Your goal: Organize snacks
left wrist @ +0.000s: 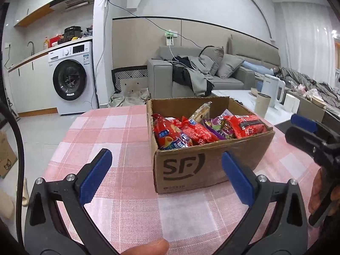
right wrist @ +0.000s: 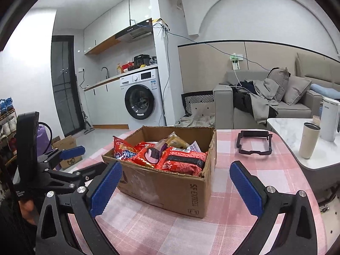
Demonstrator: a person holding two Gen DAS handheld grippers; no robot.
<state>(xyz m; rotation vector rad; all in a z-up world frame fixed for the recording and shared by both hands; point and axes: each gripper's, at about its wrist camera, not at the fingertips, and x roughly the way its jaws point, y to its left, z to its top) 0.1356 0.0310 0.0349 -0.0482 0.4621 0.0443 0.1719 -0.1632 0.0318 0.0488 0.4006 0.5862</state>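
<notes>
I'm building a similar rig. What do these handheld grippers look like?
Both the left gripper and right gripper have black plastic frames with triangular cut-outs, silver bolts, and blue textured pads. A black cable loops beside the left one.

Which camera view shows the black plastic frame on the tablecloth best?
The right wrist view. There the black plastic frame lies in full sight on the pink checked tablecloth, to the right of the cardboard box. The left wrist view does not show it clearly; the right claw fills that side.
</notes>
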